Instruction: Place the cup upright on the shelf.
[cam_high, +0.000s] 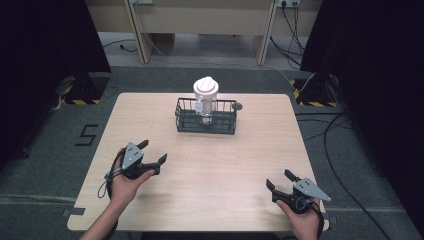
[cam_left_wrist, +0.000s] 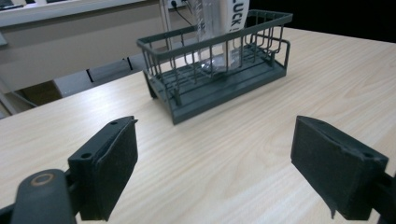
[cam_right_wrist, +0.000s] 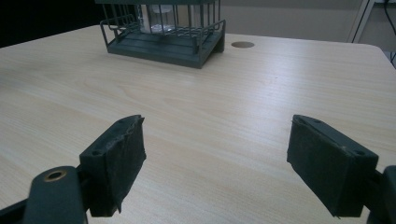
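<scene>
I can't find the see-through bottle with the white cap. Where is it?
In the high view the bottle stands upright inside the dark wire basket at the table's far middle, beyond both open grippers.

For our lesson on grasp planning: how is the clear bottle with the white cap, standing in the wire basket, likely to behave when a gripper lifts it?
The bottle is tall and narrow and rises well above the basket rim, so it may tip if nudged high up. Its clear, smooth wall looks slippery. It seems mostly empty, so probably light.
</scene>
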